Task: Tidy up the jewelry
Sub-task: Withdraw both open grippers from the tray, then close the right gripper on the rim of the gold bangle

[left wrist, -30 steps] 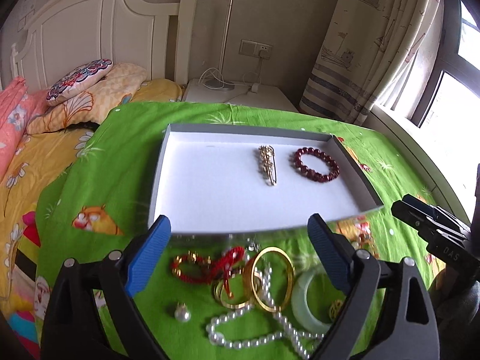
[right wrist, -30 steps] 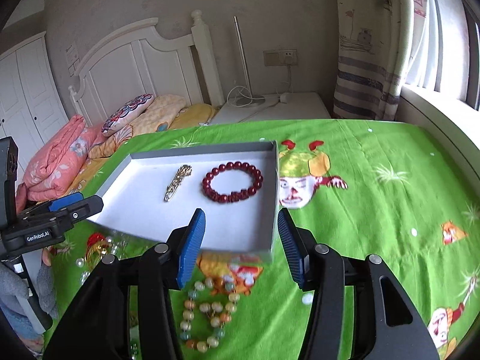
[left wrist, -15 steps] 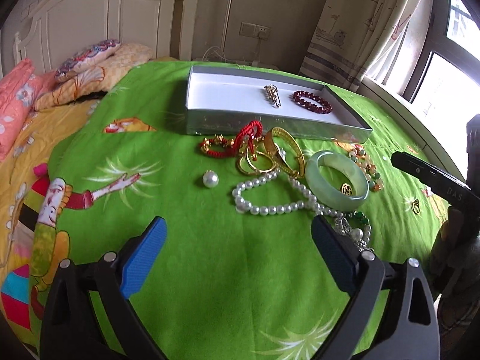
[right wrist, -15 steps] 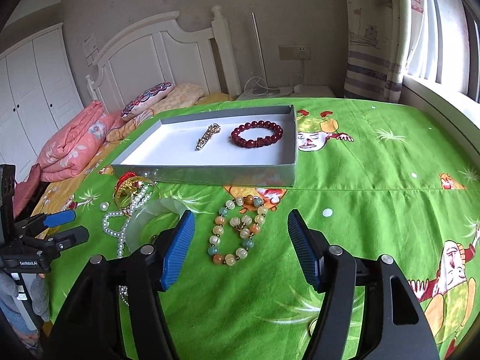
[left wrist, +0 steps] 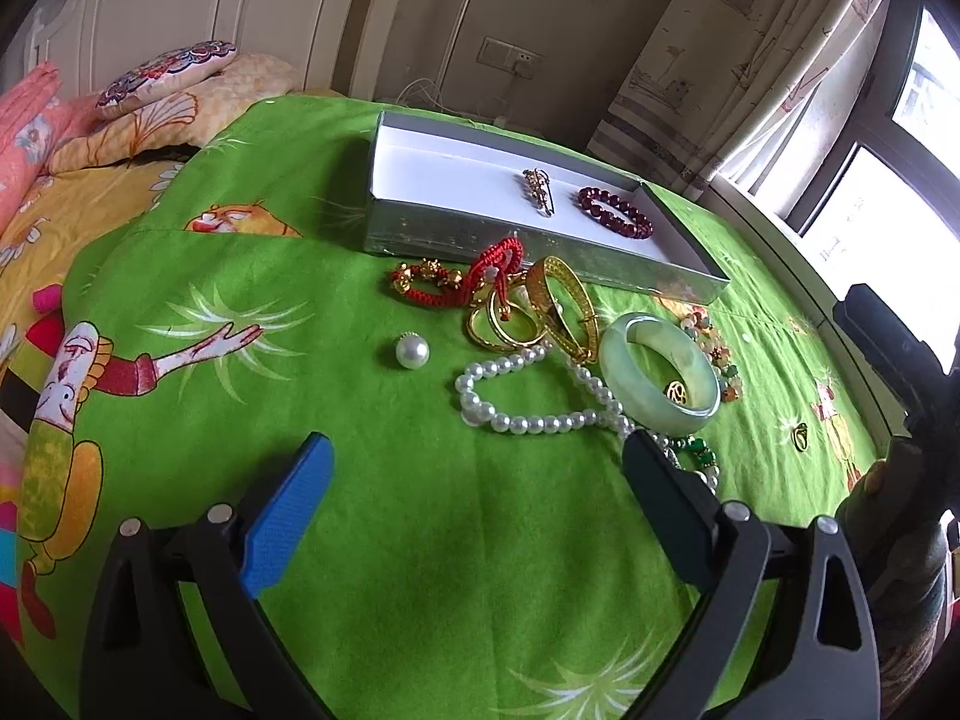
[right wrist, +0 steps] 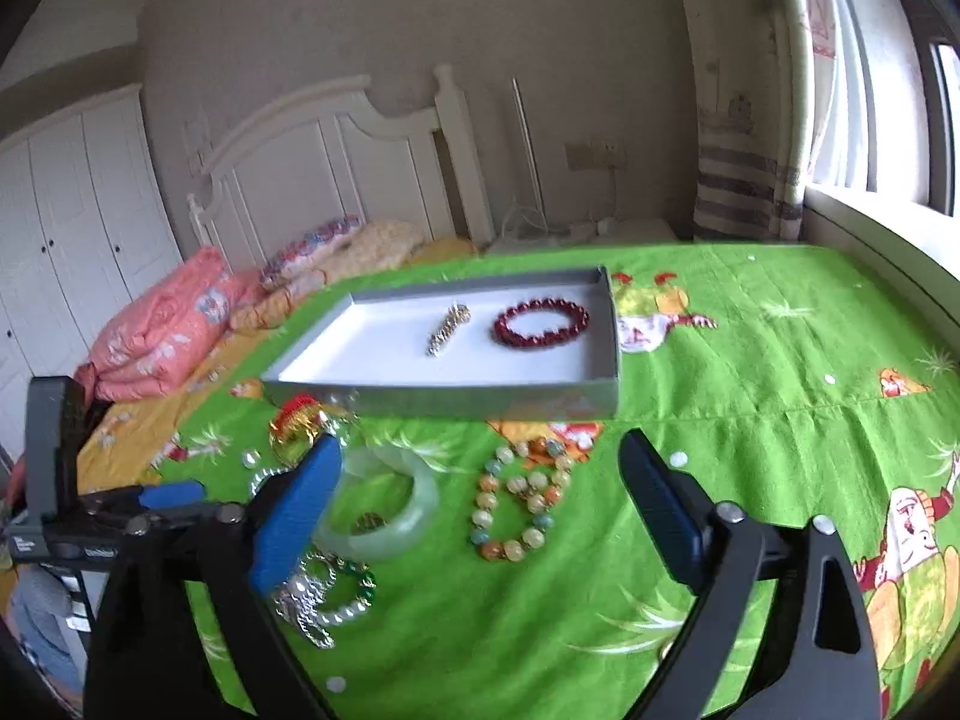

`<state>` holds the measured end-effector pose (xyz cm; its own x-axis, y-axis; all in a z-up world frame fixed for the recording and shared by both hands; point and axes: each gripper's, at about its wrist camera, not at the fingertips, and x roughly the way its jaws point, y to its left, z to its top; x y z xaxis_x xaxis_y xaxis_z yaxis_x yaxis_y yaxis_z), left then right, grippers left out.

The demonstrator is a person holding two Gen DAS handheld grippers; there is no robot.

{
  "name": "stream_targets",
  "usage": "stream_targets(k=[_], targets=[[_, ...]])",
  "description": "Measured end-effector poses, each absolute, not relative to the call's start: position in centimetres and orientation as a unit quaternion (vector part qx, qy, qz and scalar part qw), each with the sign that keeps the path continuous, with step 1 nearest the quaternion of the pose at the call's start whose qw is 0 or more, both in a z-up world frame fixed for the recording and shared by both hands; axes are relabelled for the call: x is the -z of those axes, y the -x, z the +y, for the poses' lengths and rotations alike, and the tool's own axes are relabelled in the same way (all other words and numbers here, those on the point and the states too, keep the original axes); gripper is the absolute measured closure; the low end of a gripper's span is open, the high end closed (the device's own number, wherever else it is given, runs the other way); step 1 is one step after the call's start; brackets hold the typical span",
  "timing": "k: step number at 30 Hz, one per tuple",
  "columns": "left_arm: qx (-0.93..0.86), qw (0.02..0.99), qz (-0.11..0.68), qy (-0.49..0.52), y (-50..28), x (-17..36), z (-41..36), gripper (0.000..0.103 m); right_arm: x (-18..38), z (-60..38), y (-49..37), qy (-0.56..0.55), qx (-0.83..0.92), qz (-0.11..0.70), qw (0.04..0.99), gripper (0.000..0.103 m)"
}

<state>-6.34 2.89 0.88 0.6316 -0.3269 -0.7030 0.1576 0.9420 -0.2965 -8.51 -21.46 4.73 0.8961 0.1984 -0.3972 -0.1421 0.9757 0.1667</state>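
Observation:
A grey tray (left wrist: pixel 480 234) (right wrist: pixel 444 399) with a white floor holds a dark red bead bracelet (left wrist: pixel 615 213) (right wrist: pixel 540 321) and a gold brooch (left wrist: pixel 538 189) (right wrist: pixel 447 330). In front of it lie a red cord bracelet (left wrist: pixel 456 282), gold bangles (left wrist: pixel 558 312), a jade bangle (left wrist: pixel 660 372) (right wrist: pixel 384 504), a pearl necklace (left wrist: pixel 528 420) and a loose pearl (left wrist: pixel 412 352). My left gripper (left wrist: pixel 474 453) is open over bare cloth, just short of the pearls. The jaws of my right gripper (right wrist: pixel 480 450) are opening. A coloured bead bracelet (right wrist: pixel 522 498) lies on the cloth between them, untouched.
Everything rests on a green cartoon blanket (left wrist: pixel 300 312) on a bed. A small gold ring (left wrist: pixel 798 435) lies apart at the right. Pillows (left wrist: pixel 162 69) and a white headboard (right wrist: pixel 336 138) stand behind, with a curtain (left wrist: pixel 720 48) and a window to the right.
Both grippers have drawn back from the tray, so the loose jewelry now lies ahead of them. The right jaws have spread much wider. The left gripper has barely moved lately.

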Motion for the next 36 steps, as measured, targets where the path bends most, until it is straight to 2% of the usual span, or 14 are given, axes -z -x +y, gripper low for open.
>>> stream_targets(k=[2, 6, 9, 10, 12, 13, 15, 17, 21, 26, 30, 33, 36], targets=[[0.139, 0.898, 0.404, 0.105, 6.5, -1.0, 2.8, 0.006, -5.7, -20.8, 8.9, -0.061, -0.088, 0.187, 0.977, 0.004], [0.139, 0.905, 0.388, 0.108, 6.9, -1.3, 2.9, 0.005, -6.6, -19.5, 6.9, -0.053, -0.069, 0.224, 0.971, 0.004], [0.168, 0.917, 0.342, 0.123, 8.4, -2.3, 3.6, 0.005, -6.7, -16.2, 5.6, 0.016, -0.087, 0.249, 0.964, 0.007], [0.184, 0.917, 0.33, 0.127, 8.8, -2.5, 3.9, 0.005, -6.5, -14.6, 5.2, 0.05, -0.099, 0.258, 0.96, 0.011], [0.206, 0.917, 0.31, 0.143, 9.4, -2.8, 4.4, 0.005, -5.8, -11.7, 4.6, 0.111, -0.138, 0.272, 0.946, 0.035], [0.211, 0.917, 0.302, 0.153, 9.5, -2.9, 4.9, 0.006, -5.4, -10.5, 4.2, 0.126, -0.16, 0.284, 0.937, 0.04], [0.222, 0.912, 0.294, 0.181, 9.6, -3.0, 5.7, 0.005, -4.6, -8.8, 3.1, 0.135, -0.188, 0.307, 0.923, 0.059], [0.233, 0.904, 0.295, 0.203, 9.3, -2.9, 6.3, 0.005, -3.8, -7.6, 2.1, 0.14, -0.2, 0.329, 0.912, 0.068], [0.243, 0.899, 0.285, 0.227, 9.4, -2.9, 7.0, 0.005, -2.6, -6.4, 0.8, 0.138, -0.209, 0.358, 0.9, 0.077], [0.246, 0.9, 0.282, 0.223, 9.7, -3.0, 6.9, 0.005, -2.1, -5.4, -0.1, 0.151, -0.215, 0.37, 0.891, 0.083], [0.239, 0.903, 0.285, 0.214, 9.7, -3.0, 6.6, 0.005, -1.1, -5.0, -1.5, 0.145, -0.209, 0.397, 0.882, 0.093], [0.234, 0.906, 0.289, 0.203, 9.6, -2.9, 6.4, 0.005, -1.6, -5.6, -0.8, 0.125, -0.217, 0.369, 0.895, 0.096], [0.226, 0.91, 0.294, 0.185, 9.6, -2.9, 5.7, 0.005, -3.8, -8.5, 0.9, 0.056, -0.239, 0.32, 0.915, 0.096]])
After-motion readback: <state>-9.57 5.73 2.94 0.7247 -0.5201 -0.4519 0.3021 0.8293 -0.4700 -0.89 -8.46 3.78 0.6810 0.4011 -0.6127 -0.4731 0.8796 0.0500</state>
